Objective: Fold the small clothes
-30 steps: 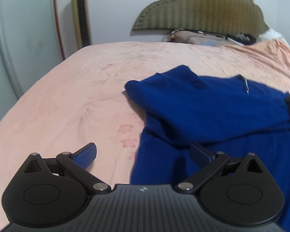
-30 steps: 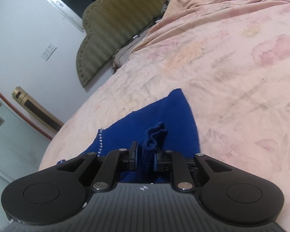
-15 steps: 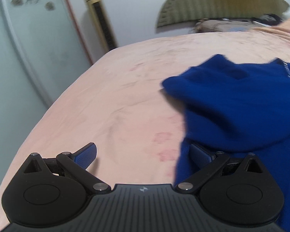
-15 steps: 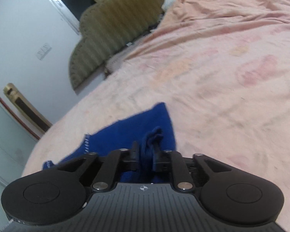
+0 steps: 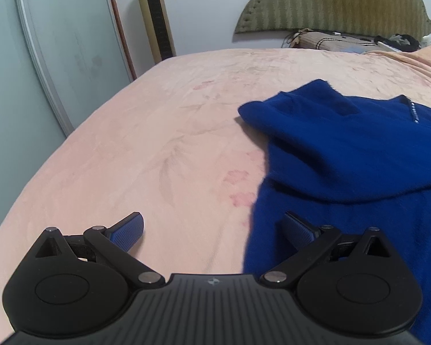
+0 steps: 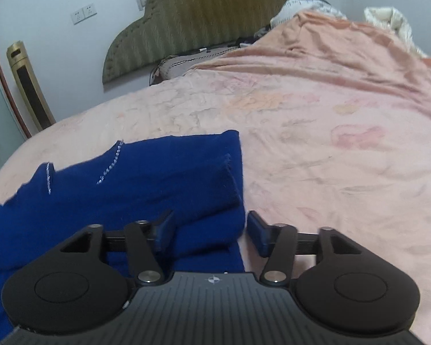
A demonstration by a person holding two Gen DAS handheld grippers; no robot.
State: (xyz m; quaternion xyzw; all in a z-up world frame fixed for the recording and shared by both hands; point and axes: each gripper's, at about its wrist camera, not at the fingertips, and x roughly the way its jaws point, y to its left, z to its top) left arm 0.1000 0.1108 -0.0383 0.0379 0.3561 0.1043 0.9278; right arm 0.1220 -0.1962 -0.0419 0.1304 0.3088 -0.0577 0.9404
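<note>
Lying: one blue sweater.

Blue knitted garments: one, a soft blue sweater with sleeves folded across it
Rows of small silver studs on it: two in the right wrist view
Black two-finger grippers: two, left gripper and right gripper
Pink floral bedspreads: one
Olive scalloped padded headboards: one
Gold tower fans: one
White wall sockets: two, side by side
Frosted sliding doors with flower prints: one
</note>
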